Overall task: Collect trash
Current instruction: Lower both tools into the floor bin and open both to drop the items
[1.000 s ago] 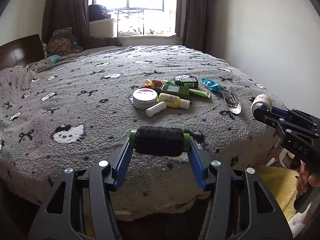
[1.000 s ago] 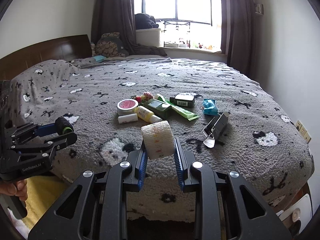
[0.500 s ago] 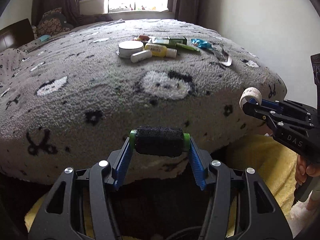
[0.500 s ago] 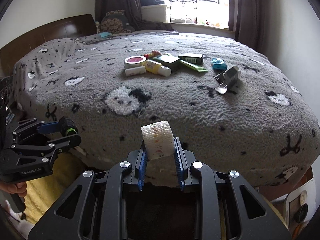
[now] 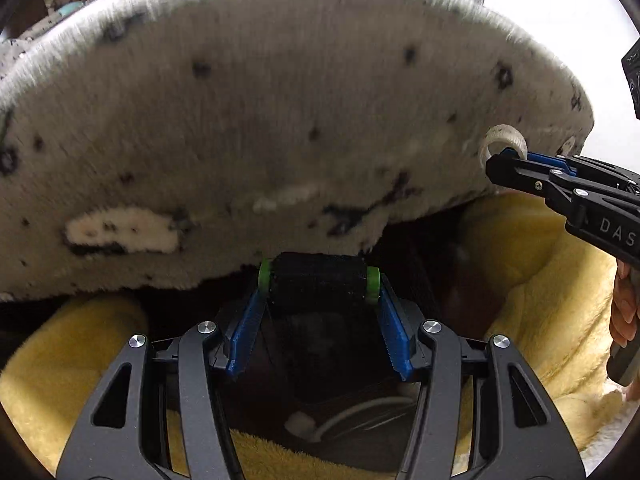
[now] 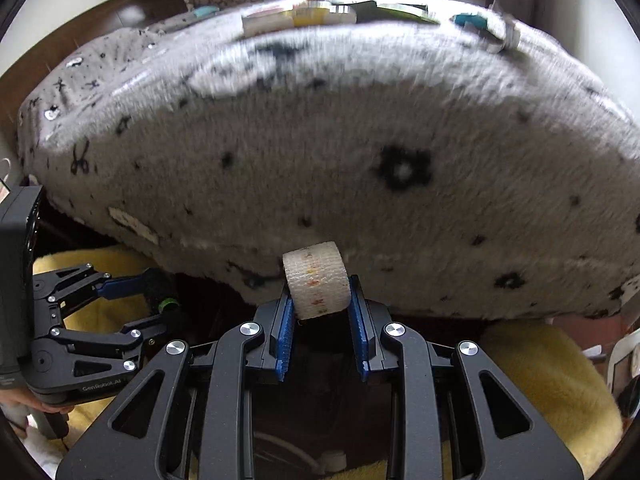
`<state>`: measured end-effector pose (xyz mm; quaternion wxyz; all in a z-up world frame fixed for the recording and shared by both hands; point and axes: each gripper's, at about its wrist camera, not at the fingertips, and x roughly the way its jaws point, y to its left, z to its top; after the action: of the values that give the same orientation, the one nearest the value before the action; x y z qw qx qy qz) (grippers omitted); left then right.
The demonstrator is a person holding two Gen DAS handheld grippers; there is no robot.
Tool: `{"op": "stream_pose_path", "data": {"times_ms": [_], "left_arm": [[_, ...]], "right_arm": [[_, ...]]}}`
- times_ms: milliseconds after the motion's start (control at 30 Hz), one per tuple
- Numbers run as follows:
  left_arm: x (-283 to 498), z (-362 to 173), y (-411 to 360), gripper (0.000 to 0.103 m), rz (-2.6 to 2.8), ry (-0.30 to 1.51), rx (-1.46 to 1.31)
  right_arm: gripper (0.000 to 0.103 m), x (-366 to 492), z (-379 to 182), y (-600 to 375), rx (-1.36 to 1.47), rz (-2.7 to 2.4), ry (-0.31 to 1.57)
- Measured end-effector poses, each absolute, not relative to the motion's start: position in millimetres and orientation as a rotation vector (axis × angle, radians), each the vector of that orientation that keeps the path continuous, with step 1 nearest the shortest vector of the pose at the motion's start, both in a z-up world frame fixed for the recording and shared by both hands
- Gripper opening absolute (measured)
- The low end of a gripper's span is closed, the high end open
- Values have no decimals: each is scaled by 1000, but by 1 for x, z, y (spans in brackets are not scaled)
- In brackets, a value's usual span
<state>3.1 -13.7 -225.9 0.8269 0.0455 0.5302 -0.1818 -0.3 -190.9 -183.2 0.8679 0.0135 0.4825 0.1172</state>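
Note:
My left gripper (image 5: 319, 294) is shut on a black thread spool (image 5: 318, 280) with green end caps, gripped end to end. It hangs just below the bed's edge, over a dark opening (image 5: 340, 396) ringed by yellow plush. My right gripper (image 6: 319, 300) is shut on a white bandage roll (image 6: 316, 282) with small coloured specks. In the left wrist view that roll (image 5: 503, 145) shows at the right. The spool (image 6: 162, 294) shows at the left of the right wrist view. Both grippers point steeply down.
The grey fleece blanket (image 5: 280, 120) hangs over the bed's side and fills the upper view. Several small items (image 6: 320, 14) lie blurred on the bed top. Yellow plush fabric (image 5: 540, 280) lies on both sides. A white cable (image 5: 352, 412) lies in the dark opening. A hand (image 5: 624, 308) grips the right handle.
Both grippers have sunk from above the bed top to below its edge and tipped downward, each keeping its object. The dark opening and yellow plush have come into view.

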Motion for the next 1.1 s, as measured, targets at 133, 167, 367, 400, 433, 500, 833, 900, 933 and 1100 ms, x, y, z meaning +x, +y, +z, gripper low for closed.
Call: {"op": "stream_pose_path", "data": {"times_ms": [133,167,367,400,433,500,833,900,933,1100], "left_arm": [[5,-252,-17,52,-389,1207,103],[5,-258,-18,52,-394,1226,102],[7,-277,-20,52,-407,1292,83],[8,-278,-19,52,-407,1295,80],[9,-279,-19,52,-407,1295,75],[11,-284,-18,52,-409,1297,67],[17,-265,-15,72,-394,1261,61],[18,-255,-15,75,-385,1239,70],[17,-250,-15,76,-382,1226,75],[23,-224,-16,84,-360,1157,85]], "right_arm": [[26,4,-208,-185,33,257,1093],[26,4,-214,-183,36,267,1117],[27,9,-243,-174,75,300,1228],[27,10,-247,-174,79,301,1236],[27,11,-249,-173,82,300,1243],[27,13,-252,-172,85,302,1250],[51,20,-243,-186,109,263,1213],[62,19,-236,-191,107,237,1187],[68,18,-232,-194,103,221,1172],[83,16,-208,-207,83,161,1097]]}}
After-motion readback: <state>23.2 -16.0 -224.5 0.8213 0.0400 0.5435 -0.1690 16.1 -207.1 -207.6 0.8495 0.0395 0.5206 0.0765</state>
